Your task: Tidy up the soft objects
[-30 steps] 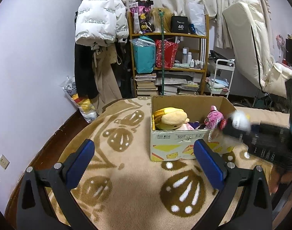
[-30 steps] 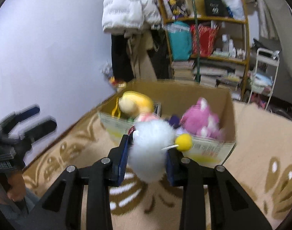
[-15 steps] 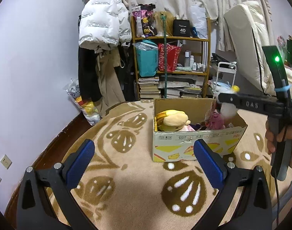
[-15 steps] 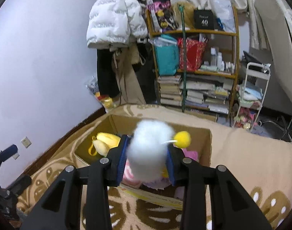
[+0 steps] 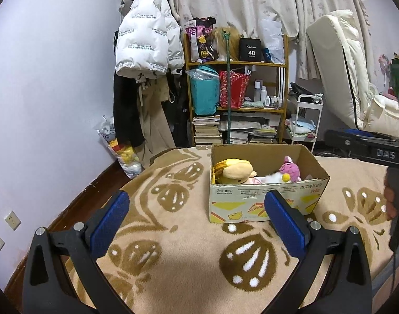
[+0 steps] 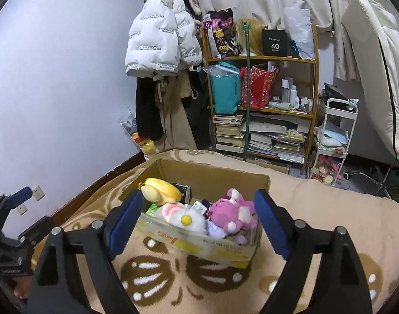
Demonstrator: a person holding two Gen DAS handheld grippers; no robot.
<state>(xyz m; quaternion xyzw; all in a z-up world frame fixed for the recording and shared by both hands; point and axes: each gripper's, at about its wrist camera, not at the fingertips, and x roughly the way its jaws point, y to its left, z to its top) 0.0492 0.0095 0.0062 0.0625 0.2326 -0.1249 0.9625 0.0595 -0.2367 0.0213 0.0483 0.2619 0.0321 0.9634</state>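
right gripper (image 6: 196,219): jaws opening wide, nothing between the pads
white fluffy toy (image 6: 189,218): lies in cardboard box (image 6: 212,172), at pink plush (image 6: 232,213)'s nine o'clock
left gripper (image 5: 196,218): jaws spread, empty
risk: toy sits high near the front wall; a finger dipping back could knock it out

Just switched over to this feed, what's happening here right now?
A person with a gripper in each hand is putting soft toys into a cardboard box on the patterned blanket. The right gripper is above the box, its jaws opening with nothing between them; a white fluffy toy lies in the box below, beside a pink plush and a yellow plush. The left gripper is open and empty, short of the box.
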